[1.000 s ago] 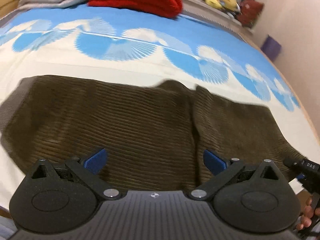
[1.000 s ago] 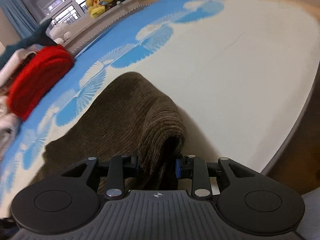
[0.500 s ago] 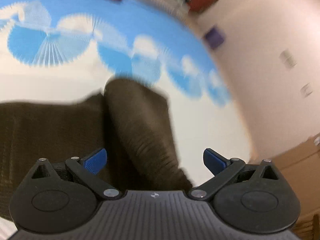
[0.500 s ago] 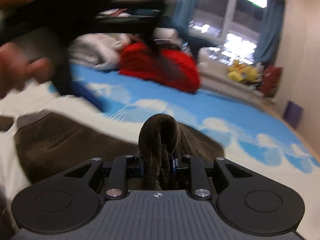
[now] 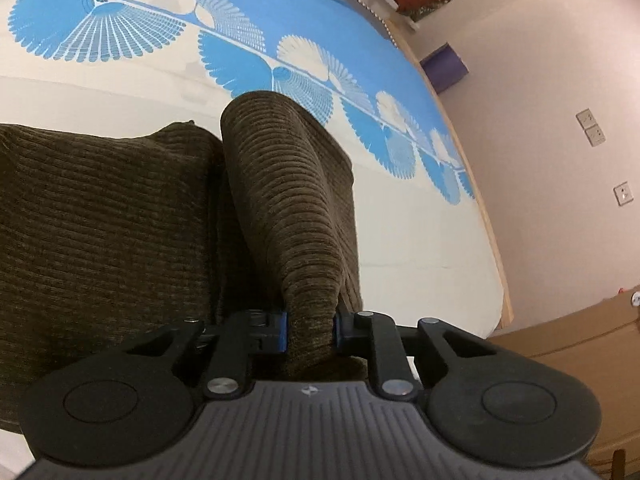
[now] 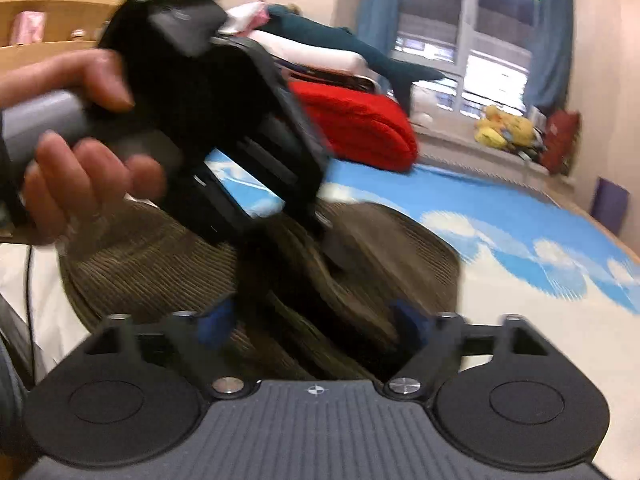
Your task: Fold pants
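Dark brown corduroy pants (image 5: 100, 216) lie on the bed. A raised fold of the pants (image 5: 292, 200) runs up from the cloth into my left gripper (image 5: 310, 330), which is shut on it. In the right wrist view the pants (image 6: 160, 264) spread below, and my right gripper (image 6: 316, 326) is open, its blue pads wide apart over the cloth. The left gripper's black body (image 6: 224, 128), held by a hand (image 6: 76, 164), sits just ahead of it, its tip down on the fold.
The bed cover (image 5: 400, 240) is cream with a blue fan pattern (image 5: 120, 28). A folded red blanket (image 6: 360, 124) and white bedding lie at the far side. The bed's right edge and a wall (image 5: 560, 160) are close by. A purple box (image 5: 444, 68) stands by the wall.
My left gripper was open and has shut on the raised fold of the pants. My right gripper was shut on that fold and has opened and let it go.
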The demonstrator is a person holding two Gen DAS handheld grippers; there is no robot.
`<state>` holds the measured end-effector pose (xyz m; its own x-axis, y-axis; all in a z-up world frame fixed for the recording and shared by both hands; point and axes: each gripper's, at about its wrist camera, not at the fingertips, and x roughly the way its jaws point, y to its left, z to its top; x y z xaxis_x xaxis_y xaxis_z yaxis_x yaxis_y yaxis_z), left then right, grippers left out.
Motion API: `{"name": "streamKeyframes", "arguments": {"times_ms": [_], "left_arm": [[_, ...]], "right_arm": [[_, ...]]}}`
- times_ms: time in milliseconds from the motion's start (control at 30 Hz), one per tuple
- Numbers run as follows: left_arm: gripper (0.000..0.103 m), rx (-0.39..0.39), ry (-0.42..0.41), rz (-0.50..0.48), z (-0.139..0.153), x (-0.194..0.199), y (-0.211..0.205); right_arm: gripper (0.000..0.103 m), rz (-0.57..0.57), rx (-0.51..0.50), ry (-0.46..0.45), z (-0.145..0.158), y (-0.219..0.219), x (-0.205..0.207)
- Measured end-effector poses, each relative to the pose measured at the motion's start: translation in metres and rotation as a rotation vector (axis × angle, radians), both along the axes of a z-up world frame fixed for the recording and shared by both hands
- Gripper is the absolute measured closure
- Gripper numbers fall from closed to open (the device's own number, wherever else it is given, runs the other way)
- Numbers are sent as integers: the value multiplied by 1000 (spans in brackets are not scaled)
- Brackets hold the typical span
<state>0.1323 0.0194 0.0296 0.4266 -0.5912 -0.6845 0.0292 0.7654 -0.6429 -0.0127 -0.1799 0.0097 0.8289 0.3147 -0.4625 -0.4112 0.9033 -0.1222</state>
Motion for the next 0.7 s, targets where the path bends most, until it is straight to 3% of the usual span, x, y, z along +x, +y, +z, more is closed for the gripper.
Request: {"name": "streamKeyframes", "arguments": {"times_ms": [67,200,233,333,400,467,567,633,700], "left_arm": [[82,5,-19,0,8,-6,-3],[83,1,-99,-6,38,-7,-3],[84,-3,-131,8,49,-8,5],[84,-33,-218,98,85,-21,55],[84,-43,-258,155,96,-42,101],[83,-27,-262,244,83,-74,156],[83,31,-130,364,19,-110,226],[84,111,-22,413,-30,-123,254],[83,86,-7,406,-49,-127,262]], "right_arm": [[13,-31,-36,21,-11,-1,1],[13,-84,-214,-64,-36,20,-2],[15,-117,-214,-53,-35,23,2],[15,-258,-65,-4,-23,30,20],[15,-259,-18,-3,-18,46,28],[15,-182,-10,15,-22,68,30],[15,-80,-106,24,-46,101,22],[16,-51,-161,51,-65,111,20],[17,-39,-137,52,-71,113,19]]}}
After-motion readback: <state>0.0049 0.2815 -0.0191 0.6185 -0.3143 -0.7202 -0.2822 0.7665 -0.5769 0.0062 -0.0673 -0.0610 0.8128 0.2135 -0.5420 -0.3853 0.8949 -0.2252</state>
